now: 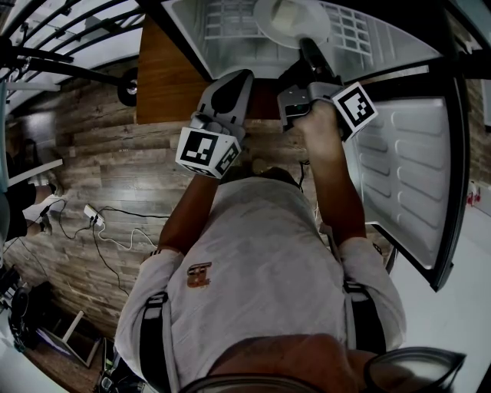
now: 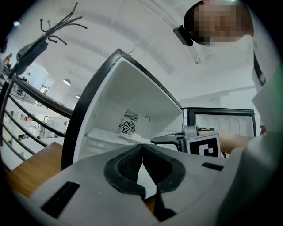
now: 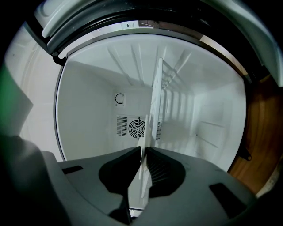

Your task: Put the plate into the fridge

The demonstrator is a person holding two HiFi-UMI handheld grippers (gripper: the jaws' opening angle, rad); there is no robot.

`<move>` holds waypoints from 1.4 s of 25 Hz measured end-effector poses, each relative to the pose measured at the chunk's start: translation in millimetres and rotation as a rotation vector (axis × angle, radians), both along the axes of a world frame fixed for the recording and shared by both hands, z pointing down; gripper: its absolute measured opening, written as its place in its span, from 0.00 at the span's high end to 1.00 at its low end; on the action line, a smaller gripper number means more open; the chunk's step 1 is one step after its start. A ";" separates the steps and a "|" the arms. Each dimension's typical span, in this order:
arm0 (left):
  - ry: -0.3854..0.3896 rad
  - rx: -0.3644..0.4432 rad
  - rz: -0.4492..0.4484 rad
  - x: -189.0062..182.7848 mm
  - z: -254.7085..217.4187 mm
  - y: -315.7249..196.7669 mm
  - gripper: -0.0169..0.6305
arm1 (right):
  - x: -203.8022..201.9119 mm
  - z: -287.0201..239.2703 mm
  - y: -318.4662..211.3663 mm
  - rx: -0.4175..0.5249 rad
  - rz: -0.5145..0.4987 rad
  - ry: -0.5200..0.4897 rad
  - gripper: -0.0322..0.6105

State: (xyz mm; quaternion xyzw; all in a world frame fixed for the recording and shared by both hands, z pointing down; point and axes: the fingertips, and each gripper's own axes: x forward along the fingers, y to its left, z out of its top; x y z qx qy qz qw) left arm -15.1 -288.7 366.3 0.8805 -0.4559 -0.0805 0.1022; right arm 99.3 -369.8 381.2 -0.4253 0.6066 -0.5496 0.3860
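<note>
Plate [image 1: 291, 19], white and round, sits clamped by its rim in the right gripper [image 1: 308, 44], inside the open fridge [image 1: 188, 27] and over the wire shelf [image 1: 349, 31], roughly midway between the shelf's left and right edges. The right gripper view shows the plate edge-on, pinched between the two dark pads and lined up with the shelf, with the round fan vent [image 3: 137, 127] on the back wall behind it. Whether the underside touches the wires or hangs just above them cannot be told from any view. The left gripper [image 1: 242, 75] hovers in front of the fridge opening, its jaws pressed together on nothing, just beside the right gripper and clear of the shelf. The door [image 1: 399, 153] stands wide at the person's right. The step in hand appears to be the set-down, with the task close to done. To do it well, the plate should be held level and eased down until the wires take its weight across the base, not only at the near rim. The jaws should part only then, and the right gripper should draw straight back over the shelf's front edge so the pads do not drag the rim along. The idle left gripper is best held where it is, out of the path.
</note>
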 end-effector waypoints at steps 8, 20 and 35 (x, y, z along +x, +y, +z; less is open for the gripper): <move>0.004 -0.003 0.013 2.5 2.2 0.0 0.95 | 0.6 0.4 2.3 -0.001 -0.009 0.054 0.88; 0.002 -0.009 0.030 6.9 3.4 4.2 0.95 | -2.4 4.9 6.5 0.003 -0.035 0.063 0.77; -0.002 -0.011 0.037 1.0 0.2 10.7 0.95 | -20.3 9.5 30.6 0.088 -0.108 0.219 0.75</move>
